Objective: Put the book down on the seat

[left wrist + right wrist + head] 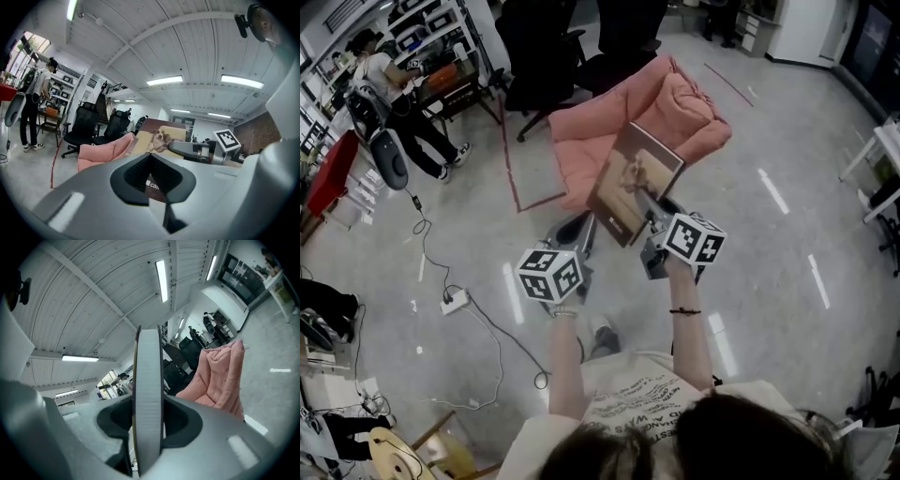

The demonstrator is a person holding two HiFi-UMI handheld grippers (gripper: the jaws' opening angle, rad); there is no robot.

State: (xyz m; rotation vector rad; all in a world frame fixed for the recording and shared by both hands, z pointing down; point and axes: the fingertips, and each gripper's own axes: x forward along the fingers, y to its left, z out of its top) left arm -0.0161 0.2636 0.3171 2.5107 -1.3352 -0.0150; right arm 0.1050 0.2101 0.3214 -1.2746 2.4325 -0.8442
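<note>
- we are holding the book up in the air, tilted, in front of the pink seat and not yet touching it.
- the right gripper is clamping the book's edge, its jaws pressing on both covers.
- the left gripper is hanging just beside the book's lower corner, jaws slightly apart and gripping nothing.
- we are judging this to be the carry-over step; next we are needing to bring the book over the cushion, lower it flat and part the right jaws.

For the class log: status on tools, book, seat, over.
Right tool shut on book. Left tool open, empty. Book in air, not yet on pink seat. Nothing seen between them.
</note>
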